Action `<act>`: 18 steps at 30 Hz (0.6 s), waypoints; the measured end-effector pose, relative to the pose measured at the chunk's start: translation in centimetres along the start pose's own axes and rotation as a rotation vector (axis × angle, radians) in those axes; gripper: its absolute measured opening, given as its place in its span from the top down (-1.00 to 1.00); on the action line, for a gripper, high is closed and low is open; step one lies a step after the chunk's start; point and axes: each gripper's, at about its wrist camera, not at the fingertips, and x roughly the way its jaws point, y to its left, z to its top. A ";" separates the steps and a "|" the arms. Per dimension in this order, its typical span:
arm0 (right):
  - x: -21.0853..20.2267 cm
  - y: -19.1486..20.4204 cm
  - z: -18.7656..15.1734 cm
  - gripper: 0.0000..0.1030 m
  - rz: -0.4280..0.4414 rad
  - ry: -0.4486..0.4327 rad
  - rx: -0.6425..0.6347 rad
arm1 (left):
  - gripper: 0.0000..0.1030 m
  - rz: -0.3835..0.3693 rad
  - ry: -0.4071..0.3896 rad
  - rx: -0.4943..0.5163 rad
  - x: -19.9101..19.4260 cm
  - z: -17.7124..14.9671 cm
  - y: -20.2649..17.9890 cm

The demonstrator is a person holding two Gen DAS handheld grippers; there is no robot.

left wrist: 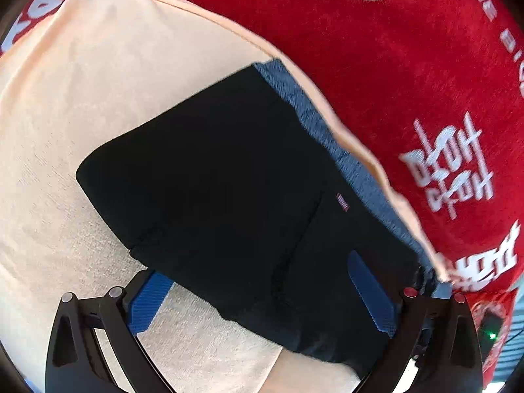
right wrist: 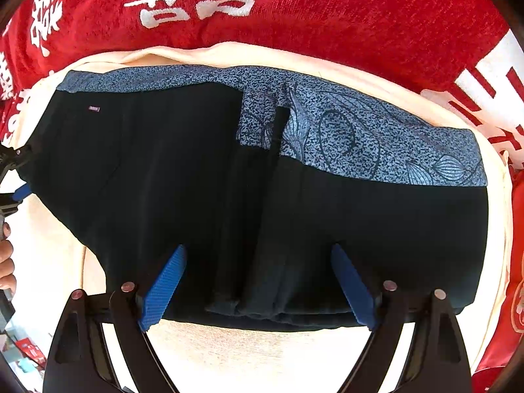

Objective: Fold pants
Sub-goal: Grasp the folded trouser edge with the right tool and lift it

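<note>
Pants [right wrist: 196, 180]: one pair, black with a blue speckled leaf-print band along the far edge; they are lying folded into a flat stack on the cream cloth, in front of both of your grippers.
Tag [right wrist: 94, 108]: one small pink label is showing on the black fabric near the band, toward the left end in the right wrist view.
Cloths: two. The cream towel [right wrist: 229, 353] is sitting directly under the pants; the red blanket [right wrist: 327, 9] with white lettering is spreading out beneath and beyond it.
Left gripper [left wrist: 262, 298]: you are holding its fingers wide apart. The two blue pads [left wrist: 371, 298] are straddling the near edge of the pants; the right pad is showing over the black fabric, the left one is half hidden under the stack's corner. Nothing is pinched between them.
Right gripper [right wrist: 257, 288]: fingers are likewise spread wide, two blue pads [right wrist: 163, 288] bracketing the near folded edge, both overlapping black fabric. You are not clamping any fabric.
Fingers counted: four in all, two per gripper.
Your left hand [right wrist: 6, 265]: it is showing at the left border of the right wrist view, beside the pants' left end.
Fold: several layers are stacking at the near edge in the right wrist view; I cannot count them exactly.
</note>
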 end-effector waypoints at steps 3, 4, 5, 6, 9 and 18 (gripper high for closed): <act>0.0 -0.4 0.0 -0.78 0.016 -0.009 0.009 | -0.97 -0.107 -0.020 -0.074 -0.6 0.4 1.0; 0.0 -0.5 -0.1 -0.78 0.020 -0.013 0.006 | -0.97 -0.167 -0.035 -0.116 -1.1 0.7 1.3; 0.0 -0.6 -0.2 -0.78 0.023 -0.018 0.001 | -0.97 -0.220 -0.060 -0.141 -1.7 1.0 1.3; 0.0 -0.6 -0.3 -0.78 0.024 -0.022 -0.006 | -0.97 -0.252 -0.078 -0.133 -1.9 1.3 1.0; 0.0 -0.5 -0.5 -0.78 0.017 -0.029 -0.034 | -0.97 -0.152 -0.064 -0.029 -0.5 2.0 -0.4; -4.2 0.1 2.1 -0.78 0.050 -0.043 -0.036 | 0.14 0.239 -0.023 0.093 1.1 1.9 -3.3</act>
